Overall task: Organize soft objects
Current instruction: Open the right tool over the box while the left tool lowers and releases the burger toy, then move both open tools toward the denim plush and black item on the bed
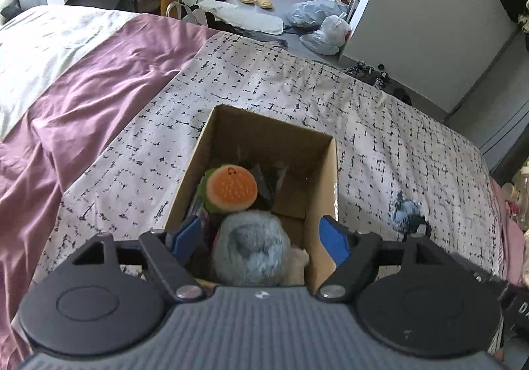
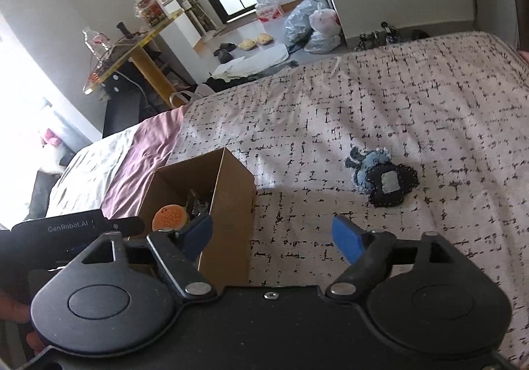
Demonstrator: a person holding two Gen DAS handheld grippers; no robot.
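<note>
A grey-blue furry plush point(image 1: 253, 246) sits in the near end of the cardboard box point(image 1: 325, 178), directly between the spread blue fingers of the left gripper point(image 1: 261, 239), which stands released with neither pad visibly pressing it; just beyond it lies a burger plush point(image 1: 231, 189), so this looks like the drop-off step. One soft thing remains outside: a denim patchwork toy point(image 2: 383, 179) on the patterned bedspread point(image 2: 413, 99), ahead and right of the right gripper point(image 2: 272, 234), whose jaws are also wide and empty. The likely next move is carrying that gripper forward over the toy and closing on its thick middle. "GenRobot.AI" reads on the left gripper's body in the right view
</note>
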